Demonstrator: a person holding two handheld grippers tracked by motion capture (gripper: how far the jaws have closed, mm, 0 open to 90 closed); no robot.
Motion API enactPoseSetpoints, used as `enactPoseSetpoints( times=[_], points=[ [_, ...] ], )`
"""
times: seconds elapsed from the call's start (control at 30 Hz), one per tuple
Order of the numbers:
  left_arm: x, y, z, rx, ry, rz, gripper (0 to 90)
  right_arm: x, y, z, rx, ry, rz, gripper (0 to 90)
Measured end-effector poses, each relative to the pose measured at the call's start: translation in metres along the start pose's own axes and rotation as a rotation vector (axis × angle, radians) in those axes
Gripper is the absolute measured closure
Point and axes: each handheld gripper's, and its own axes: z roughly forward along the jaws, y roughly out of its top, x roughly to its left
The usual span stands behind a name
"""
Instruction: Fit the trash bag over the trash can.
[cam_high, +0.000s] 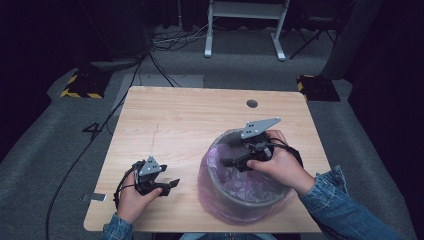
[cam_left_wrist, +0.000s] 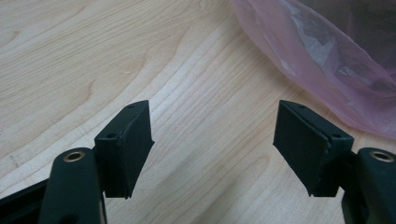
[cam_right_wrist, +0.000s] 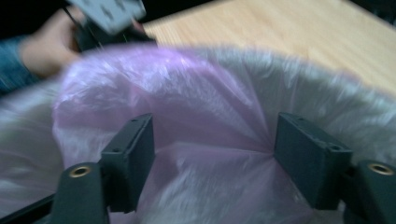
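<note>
A round grey bin (cam_high: 235, 195) lined with a pink plastic bag (cam_high: 220, 150) stands near the front right of the wooden table (cam_high: 190, 115). My right gripper (cam_high: 231, 152) hangs over the bin's mouth, tilted into it. Its jaws stand open in the right gripper view (cam_right_wrist: 212, 135), with the bag's crumpled inner side (cam_right_wrist: 187, 107) behind them and nothing between the pads. My left gripper (cam_high: 170, 186) rests low over the table, left of the bin, and points towards it. It is open and empty (cam_left_wrist: 212, 126), with the bag's outer fold (cam_left_wrist: 327, 56) ahead to the right.
A small round hole (cam_high: 252, 103) sits in the tabletop near the far edge. A strip of tape (cam_high: 95, 198) sticks out at the front left corner. Behind the table are a white frame's legs (cam_high: 207, 47), floor cables (cam_high: 160, 65) and two yellow-black striped bases (cam_high: 82, 85).
</note>
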Motion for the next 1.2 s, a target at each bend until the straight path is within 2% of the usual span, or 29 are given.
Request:
enactPoseSetpoints(
  times=[0.1,0.23,0.43,0.5,0.73,0.8,1.0,1.07,1.13,1.2],
  points=[
    [0.0,0.0,0.001,0.002,-0.006,0.003,28.0,-0.004,-0.004,0.009,0.069,-0.019,-0.021,23.5],
    [0.0,0.001,0.003,0.003,-0.007,0.006,28.0,-0.007,-0.007,0.017,0.141,-0.041,-0.052,24.3],
    [0.0,0.002,0.006,0.008,-0.017,0.01,27.9,-0.01,-0.012,0.026,0.199,-0.055,-0.048,25.8],
    [0.0,0.002,0.007,0.011,-0.022,0.009,28.0,-0.01,-0.014,0.029,0.233,-0.072,-0.064,25.3],
    [0.0,0.002,0.008,0.011,-0.025,0.008,27.9,-0.006,-0.022,0.042,0.313,-0.082,-0.116,18.3],
    [-0.001,0.002,0.008,0.011,-0.027,0.005,28.0,-0.006,-0.023,0.044,0.321,-0.083,-0.11,18.2],
    [-0.001,0.002,0.008,0.014,-0.029,0.01,27.9,-0.005,-0.029,0.053,0.406,-0.057,-0.107,18.2],
    [-0.001,0.002,0.008,0.015,-0.028,0.007,27.9,-0.004,-0.03,0.054,0.417,-0.047,-0.097,18.3],
    [0.0,0.002,0.007,0.013,-0.028,0.01,27.9,-0.004,-0.029,0.051,0.405,-0.034,-0.086,22.6],
    [0.0,0.002,0.007,0.013,-0.029,0.009,27.9,-0.002,-0.025,0.044,0.354,-0.009,-0.046,26.5]
  ],
)
